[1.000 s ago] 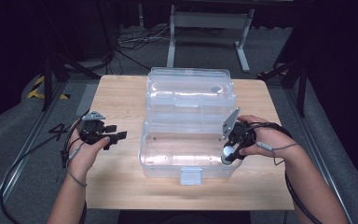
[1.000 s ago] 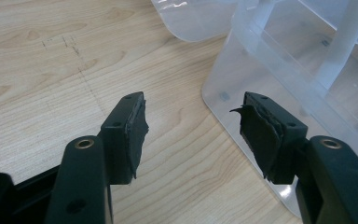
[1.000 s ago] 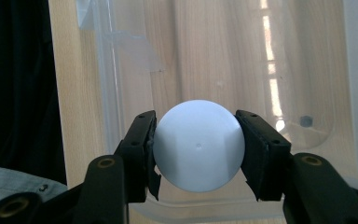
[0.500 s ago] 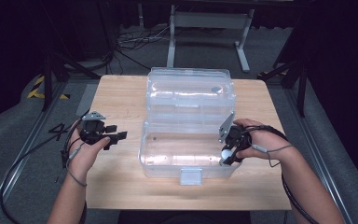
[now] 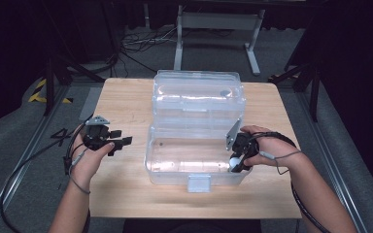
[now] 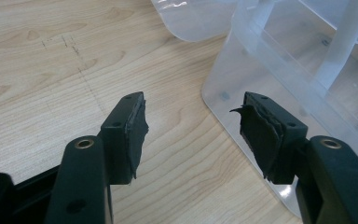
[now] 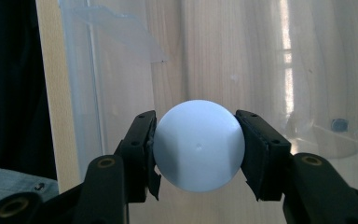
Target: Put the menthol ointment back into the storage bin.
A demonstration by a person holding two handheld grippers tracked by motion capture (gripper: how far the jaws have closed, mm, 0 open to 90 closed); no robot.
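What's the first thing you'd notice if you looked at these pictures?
Probably the white ball pinched between the two black jaws of the right gripper, held over the near half of the clear plastic box. That big box sits open in the middle of the wooden table, lid folded back. The left gripper waits beside it, jaws open and holding nothing.

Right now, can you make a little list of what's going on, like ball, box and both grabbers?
ball: white ball, held between the jaws of the right gripper
box: clear plastic box, lid open and laid back, latch at front
right gripper: over the box's right end, jaws pointing down into it
left gripper: open, nothing between jaws, beside the box's left wall
table: wooden table
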